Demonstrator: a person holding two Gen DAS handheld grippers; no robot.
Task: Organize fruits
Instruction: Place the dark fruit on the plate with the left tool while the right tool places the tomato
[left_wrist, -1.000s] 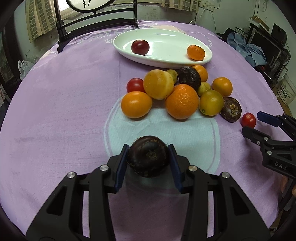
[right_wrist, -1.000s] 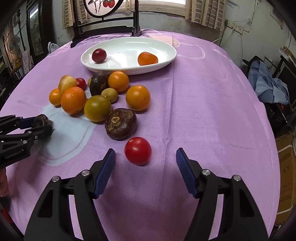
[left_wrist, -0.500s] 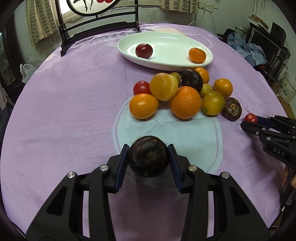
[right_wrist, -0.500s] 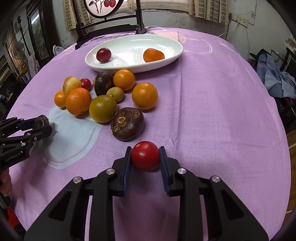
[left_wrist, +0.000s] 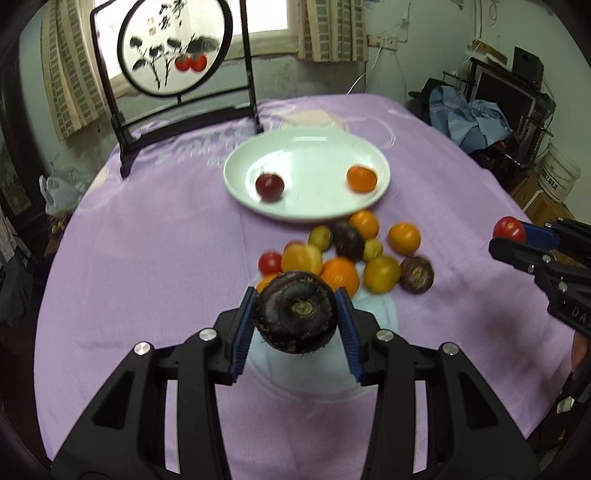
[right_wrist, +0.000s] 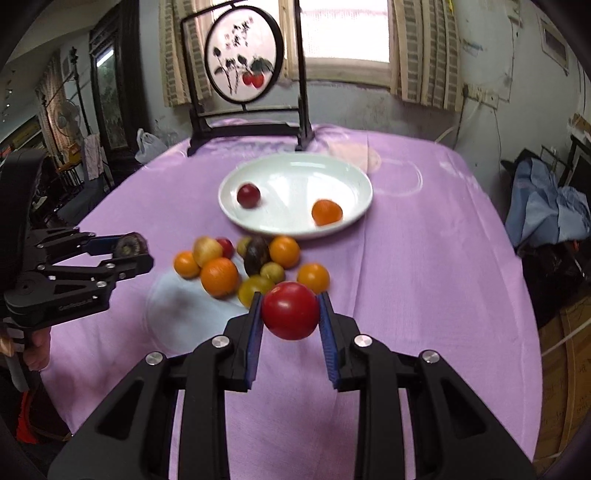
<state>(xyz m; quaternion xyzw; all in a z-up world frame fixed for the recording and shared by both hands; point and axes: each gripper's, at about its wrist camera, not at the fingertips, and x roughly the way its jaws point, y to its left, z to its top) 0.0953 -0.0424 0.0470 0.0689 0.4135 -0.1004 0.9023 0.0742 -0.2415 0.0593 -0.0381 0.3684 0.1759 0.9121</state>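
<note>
Dark fruit (left_wrist: 296, 316) clamped in left tongs (left_wrist: 295, 325), tomato (right_wrist: 290, 310) in right tongs (right_wrist: 290, 325)

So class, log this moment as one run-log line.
left gripper: shut on dark fruit | right gripper: shut on red tomato | white plate: two fruits
</note>
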